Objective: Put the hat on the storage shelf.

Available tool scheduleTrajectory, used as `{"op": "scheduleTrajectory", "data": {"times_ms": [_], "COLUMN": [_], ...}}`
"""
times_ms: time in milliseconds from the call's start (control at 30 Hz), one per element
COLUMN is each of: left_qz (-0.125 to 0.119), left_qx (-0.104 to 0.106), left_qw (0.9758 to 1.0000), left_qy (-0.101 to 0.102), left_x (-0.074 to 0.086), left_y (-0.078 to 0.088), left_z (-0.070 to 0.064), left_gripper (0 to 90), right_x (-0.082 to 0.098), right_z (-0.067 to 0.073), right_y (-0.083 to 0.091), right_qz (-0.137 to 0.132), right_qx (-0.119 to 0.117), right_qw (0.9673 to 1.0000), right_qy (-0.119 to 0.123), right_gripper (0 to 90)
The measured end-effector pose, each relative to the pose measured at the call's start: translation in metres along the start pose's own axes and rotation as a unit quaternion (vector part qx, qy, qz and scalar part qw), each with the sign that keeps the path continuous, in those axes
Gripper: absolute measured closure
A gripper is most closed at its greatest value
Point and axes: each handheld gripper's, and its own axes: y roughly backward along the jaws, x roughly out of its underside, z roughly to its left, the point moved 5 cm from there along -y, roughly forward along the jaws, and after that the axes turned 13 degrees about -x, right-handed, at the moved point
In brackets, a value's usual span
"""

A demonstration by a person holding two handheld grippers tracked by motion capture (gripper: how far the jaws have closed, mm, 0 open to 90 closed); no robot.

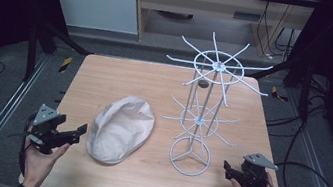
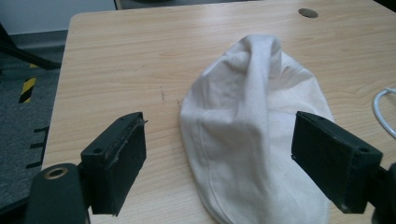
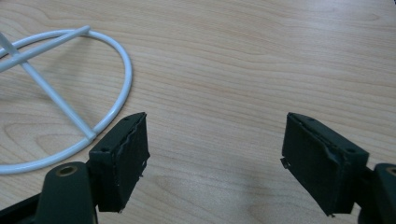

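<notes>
While both hand-held grippers gape empty, flat cap (image 2: 252,135) lies just ahead of left hand-held gripper (image 2: 219,156); right hand-held gripper (image 3: 215,161) sits beside wire hat rack (image 1: 203,104). Risk: shallow pinch w/ floppy cloth slipping out.

Cream cap (image 2: 252,121) of soft woven cloth, matt, lightly creased. Rack (image 1: 201,110) of thin metal wire, coated glossy white, smooth. Bench (image 3: 243,60) of pale wood-grain surface, smooth with a faint sheen. Left tool (image 2: 219,163) and right tool (image 3: 215,163) with black matt plastic jaws, pads rough-edged.
</notes>
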Motion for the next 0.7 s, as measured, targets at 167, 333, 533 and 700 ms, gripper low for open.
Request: {"op": "scheduleTrajectory", "data": {"times_ms": [167,333,533,700], "left_qz": [-0.001,0.001,0.006,0.018], "left_qx": [0.013,0.027,0.031,0.031], "left_qw": [0.9998,0.9993,0.9988,0.9984], "left_qy": [-0.013,-0.027,-0.038,-0.044], "left_x": [-0.009,-0.017,-0.023,-0.024], "left_y": [0.001,-0.001,-0.009,-0.018], "left_z": [-0.012,-0.020,-0.029,-0.033], "left_gripper": [19.3,20.9,22.9,24.4], "right_x": [0.001,0.002,0.003,0.003], "right_z": [-0.002,-0.003,-0.003,-0.003], "right_y": [0.001,0.001,0.003,0.003], "right_qz": [0.002,0.006,0.005,0.004], "right_qx": [0.005,0.007,0.011,0.011], "right_qw": [1.0000,1.0000,0.9999,0.9999], "right_qy": [0.004,0.001,-0.001,0.001], "right_gripper": [23.2,23.6,24.4,24.3]}}
